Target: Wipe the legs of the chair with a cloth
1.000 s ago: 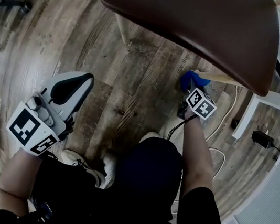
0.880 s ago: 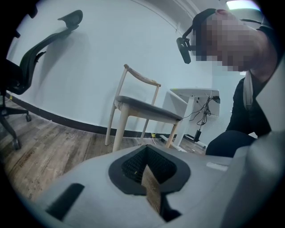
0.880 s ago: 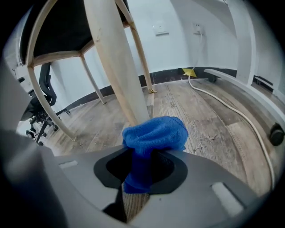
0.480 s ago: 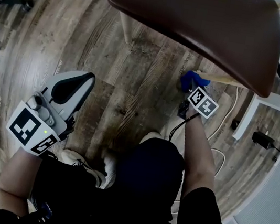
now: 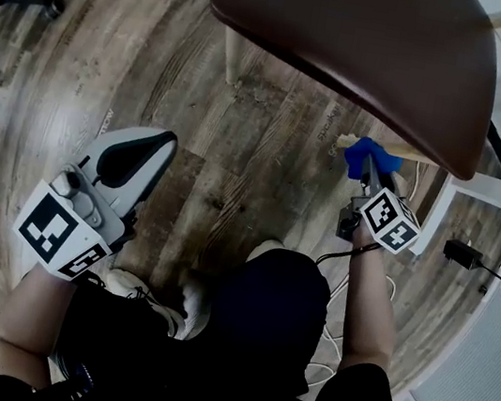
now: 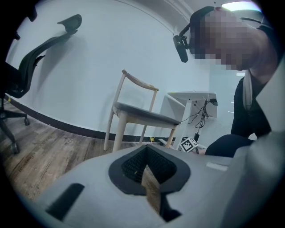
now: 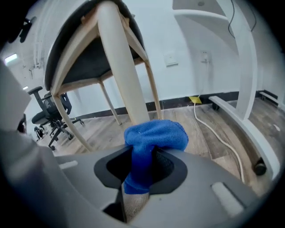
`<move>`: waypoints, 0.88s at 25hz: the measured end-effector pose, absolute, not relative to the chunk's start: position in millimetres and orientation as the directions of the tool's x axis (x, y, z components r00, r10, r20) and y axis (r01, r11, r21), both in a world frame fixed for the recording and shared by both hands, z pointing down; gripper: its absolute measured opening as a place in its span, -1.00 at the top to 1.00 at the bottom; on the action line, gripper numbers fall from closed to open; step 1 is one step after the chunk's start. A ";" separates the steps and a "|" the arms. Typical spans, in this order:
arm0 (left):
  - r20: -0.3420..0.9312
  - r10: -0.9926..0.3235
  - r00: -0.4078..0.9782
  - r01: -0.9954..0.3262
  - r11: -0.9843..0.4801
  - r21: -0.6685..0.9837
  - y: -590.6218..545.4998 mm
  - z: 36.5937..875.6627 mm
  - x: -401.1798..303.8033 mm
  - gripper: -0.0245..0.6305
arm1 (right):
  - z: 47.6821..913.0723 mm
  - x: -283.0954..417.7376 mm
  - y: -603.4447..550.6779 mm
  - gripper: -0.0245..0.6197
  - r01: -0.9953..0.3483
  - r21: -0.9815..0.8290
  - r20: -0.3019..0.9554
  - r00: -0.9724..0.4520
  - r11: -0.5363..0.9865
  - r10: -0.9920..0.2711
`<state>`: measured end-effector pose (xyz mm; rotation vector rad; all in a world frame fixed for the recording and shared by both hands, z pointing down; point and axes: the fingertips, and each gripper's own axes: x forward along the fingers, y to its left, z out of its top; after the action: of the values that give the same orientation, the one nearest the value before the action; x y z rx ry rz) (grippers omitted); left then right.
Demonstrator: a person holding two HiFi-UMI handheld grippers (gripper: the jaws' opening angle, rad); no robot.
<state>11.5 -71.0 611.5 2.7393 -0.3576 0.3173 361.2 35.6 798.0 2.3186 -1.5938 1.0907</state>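
Right gripper [image 7: 141,171] clamped on a bunched, fuzzy blue cloth [image 7: 156,136], puffed against the pale wooden chair leg [image 7: 121,71]. Left gripper [image 6: 149,180] closed, holding nothing

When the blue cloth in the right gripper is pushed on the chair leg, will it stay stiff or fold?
Probably fold: the blue cloth bulges in a soft rounded bunch out of the right gripper, so it should mould to the chair leg. Its fuzzy surface likely drags rather than slips. The jaws, closed on it, should hold it.
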 end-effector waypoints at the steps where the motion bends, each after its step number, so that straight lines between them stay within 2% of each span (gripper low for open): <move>1: 0.261 -0.203 0.944 -0.283 -0.904 0.320 -70.3 610.8 12.1 0.90 | 780.2 361.1 35.7 0.61 -0.860 -0.281 0.606 0.186 -0.427 -0.774; 13: 0.225 -0.188 0.956 -0.254 -0.914 0.315 -63.8 597.9 18.1 0.90 | 622.7 360.2 38.6 0.61 -0.894 -0.238 0.470 0.235 -0.379 -0.851; 19: 0.219 -0.191 0.957 -0.253 -0.918 0.307 -63.0 593.5 17.7 0.90 | 600.2 351.8 38.8 0.61 -0.910 -0.216 0.402 0.248 -0.355 -0.882; 22: 0.216 -0.191 0.957 -0.252 -0.918 0.305 -61.9 593.3 18.8 0.90 | 602.0 330.2 36.7 0.61 -0.924 -0.258 0.347 0.185 -0.283 -0.919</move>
<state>18.8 -61.9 593.3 2.7753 -0.3232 0.2606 330.2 36.7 602.0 2.4110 -1.8748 0.6943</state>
